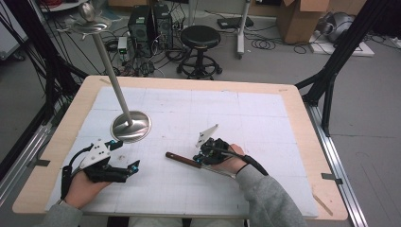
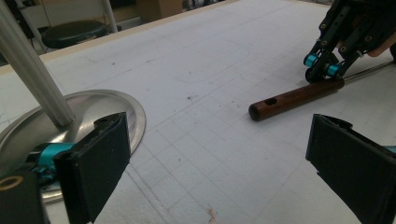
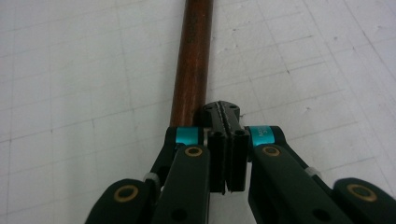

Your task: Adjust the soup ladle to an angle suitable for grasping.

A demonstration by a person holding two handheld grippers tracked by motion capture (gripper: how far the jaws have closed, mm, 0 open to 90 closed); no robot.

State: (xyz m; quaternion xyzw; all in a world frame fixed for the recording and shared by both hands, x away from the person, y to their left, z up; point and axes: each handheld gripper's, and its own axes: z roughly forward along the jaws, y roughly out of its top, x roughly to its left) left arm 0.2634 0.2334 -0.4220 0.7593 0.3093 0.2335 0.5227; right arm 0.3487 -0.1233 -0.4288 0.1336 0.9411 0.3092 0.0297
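Note:
A tool with a dark brown wooden handle and a thin metal shaft lies flat on the white gridded mat. My right gripper is shut and sits low over the shaft end of the handle. In the right gripper view its pads meet with nothing seen between them, and the handle runs past their left side. My left gripper rests open near the mat's front left. Its two pads stand wide apart, with the handle and the right gripper lying ahead of them.
A metal stand with a round base and a tall leaning pole stands on the mat just beyond the left gripper. The wooden table edge frames the mat. A stool, computers and cables lie on the floor behind.

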